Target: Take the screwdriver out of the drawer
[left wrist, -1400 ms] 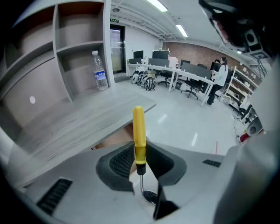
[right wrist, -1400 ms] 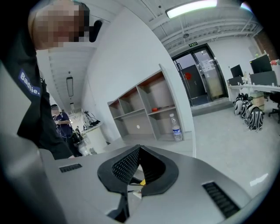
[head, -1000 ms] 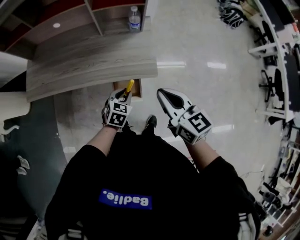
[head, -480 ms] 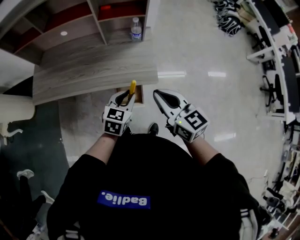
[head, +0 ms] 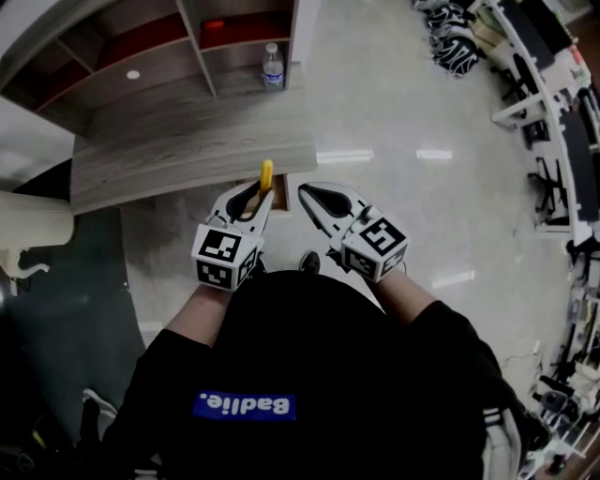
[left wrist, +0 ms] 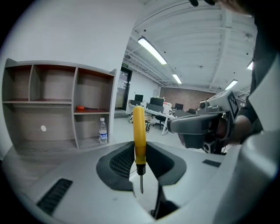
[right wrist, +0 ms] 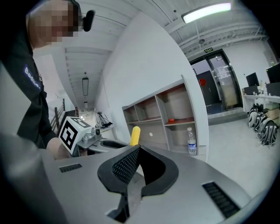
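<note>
A screwdriver (left wrist: 139, 133) with a yellow handle stands upright between the pads of my left gripper (left wrist: 140, 148), which is shut on it with the metal tip pointing down. In the head view the left gripper (head: 248, 200) holds the screwdriver (head: 266, 175) just in front of the wood-grain desk (head: 187, 141). A sliver of the brown drawer (head: 280, 182) shows below the desk edge, mostly hidden by the grippers. My right gripper (head: 322, 200) hangs beside the left one, shut with nothing in it. In the right gripper view its jaws (right wrist: 139, 148) meet, and the yellow handle (right wrist: 135, 136) shows behind them.
A shelf unit (head: 216, 52) stands behind the desk with a water bottle (head: 273, 66) in one compartment and a red tool (head: 214, 25) on a shelf above. Shiny tiled floor (head: 403, 112) lies to the right. Office chairs and desks (head: 553, 112) line the far right.
My left gripper has risen with the screwdriver, from down by the drawer to desk level. The right gripper has lifted slightly beside it.
</note>
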### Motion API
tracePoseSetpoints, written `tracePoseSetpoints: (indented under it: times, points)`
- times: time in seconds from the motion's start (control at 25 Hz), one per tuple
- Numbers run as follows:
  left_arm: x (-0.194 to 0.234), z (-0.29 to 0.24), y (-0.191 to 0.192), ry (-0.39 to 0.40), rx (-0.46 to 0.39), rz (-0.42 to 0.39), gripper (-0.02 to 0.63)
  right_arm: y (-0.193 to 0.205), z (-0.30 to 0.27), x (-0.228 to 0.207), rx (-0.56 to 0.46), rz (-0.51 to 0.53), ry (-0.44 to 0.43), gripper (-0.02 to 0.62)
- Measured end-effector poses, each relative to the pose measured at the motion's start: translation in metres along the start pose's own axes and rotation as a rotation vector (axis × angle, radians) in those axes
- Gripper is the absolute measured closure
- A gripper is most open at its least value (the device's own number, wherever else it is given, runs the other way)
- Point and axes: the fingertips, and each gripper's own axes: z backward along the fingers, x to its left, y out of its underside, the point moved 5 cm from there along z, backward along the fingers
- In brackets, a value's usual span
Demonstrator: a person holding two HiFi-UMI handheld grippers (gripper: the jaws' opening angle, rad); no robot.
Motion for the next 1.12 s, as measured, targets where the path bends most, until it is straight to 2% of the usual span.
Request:
tracePoseSetpoints:
  times: [0.44,1.12]
  points:
    - [-0.023,0.034,-0.026,0.057,-0.102,0.016,0.525,0.004,0.004,0.016,0.011,0.017,-0.021,0.567]
    - [-0.026,0.037,-0.025,0.077,-0.11,0.022,0.526,0.004,0.004,0.023,0.003,0.031,-0.024,0.567]
